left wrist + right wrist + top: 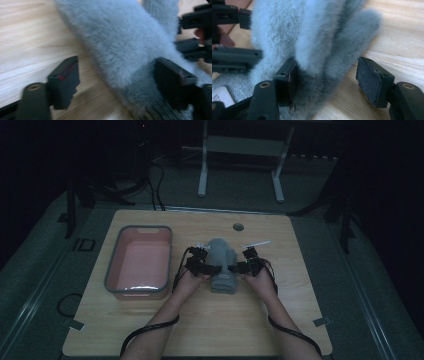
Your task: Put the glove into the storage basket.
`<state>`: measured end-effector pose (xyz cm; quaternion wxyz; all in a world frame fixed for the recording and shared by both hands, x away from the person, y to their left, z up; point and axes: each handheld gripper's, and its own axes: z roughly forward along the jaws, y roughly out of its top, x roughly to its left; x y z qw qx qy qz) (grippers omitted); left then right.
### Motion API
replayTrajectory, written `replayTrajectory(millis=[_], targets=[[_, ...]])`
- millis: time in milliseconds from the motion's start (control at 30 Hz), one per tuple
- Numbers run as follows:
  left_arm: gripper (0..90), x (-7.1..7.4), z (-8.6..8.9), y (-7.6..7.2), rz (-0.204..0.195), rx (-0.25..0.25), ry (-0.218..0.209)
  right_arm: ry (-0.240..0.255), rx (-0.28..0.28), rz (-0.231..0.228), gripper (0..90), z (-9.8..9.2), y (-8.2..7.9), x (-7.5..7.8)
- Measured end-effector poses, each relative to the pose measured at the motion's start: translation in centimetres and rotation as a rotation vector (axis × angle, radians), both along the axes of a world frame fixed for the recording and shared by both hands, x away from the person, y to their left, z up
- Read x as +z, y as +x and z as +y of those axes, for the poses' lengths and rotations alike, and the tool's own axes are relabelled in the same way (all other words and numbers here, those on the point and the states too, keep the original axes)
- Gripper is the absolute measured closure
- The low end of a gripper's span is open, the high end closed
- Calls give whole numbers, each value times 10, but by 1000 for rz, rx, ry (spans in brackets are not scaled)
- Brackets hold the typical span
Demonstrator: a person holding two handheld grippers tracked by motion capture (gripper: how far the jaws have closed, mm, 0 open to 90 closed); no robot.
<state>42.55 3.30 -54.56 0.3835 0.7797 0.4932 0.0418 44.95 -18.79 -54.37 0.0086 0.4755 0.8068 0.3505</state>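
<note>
Forearms enter from the bottom edge of the high view, cables trailing from both, and meet at a grey fluffy glove point(222, 265) lying near the middle of the wooden bench point(210, 325). Left gripper point(206, 268) sits against the glove's left side, right gripper point(239, 268) against its right. In the left gripper view the fingers point(63, 82) stand partly apart: one rests over bare wood clear of the fur, the other lies against the glove's edge near its knitted cuff, so no grip is made. In the right gripper view 1 finger point(287, 80) touches the fur while the other stands apart over the wood, again partly spread with no clamp.

A pink tub with a grey rim point(111, 270) stands on the bench well left of the glove. A round grommet hole point(238, 226) sits near the far edge. Beyond the bench the room is dark; white legs of a stand point(202, 170) rise from the grey floor, and black cables run near the far left corner. The glove's fingertips are blurred, and a white label by the cuff is unreadable.
</note>
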Motion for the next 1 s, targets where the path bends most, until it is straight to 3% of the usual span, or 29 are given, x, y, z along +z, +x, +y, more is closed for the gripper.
replayTrajectory(millis=[133, 167, 233, 367, 467, 600, 800, 1000], targets=[[364, -3, 0, 4, 29, -35, -23, -13, 14, -3, 381, 3, 1, -1], [446, -5, -1, 5, 41, -61, -46, -3, 40, -3, 501, 4, 1, -2], [496, -6, -2, 6, 52, -79, -61, 4, 46, 2, 578, 6, 0, -3], [636, -8, -3, 7, 48, -102, -87, 17, 49, -8, 710, 7, -5, -3], [724, -8, -3, 6, 25, -109, -94, -11, 51, -54, 755, 10, -10, -2], [782, -8, 0, 2, 23, -94, -132, -22, 38, -99, 785, 12, -16, 0], [802, 7, 2, -1, 10, -110, -124, -30, 38, -136, 803, 15, -22, 12], [803, 25, 5, -3, -20, -142, -125, -6, 36, -163, 807, 15, -28, 28]])
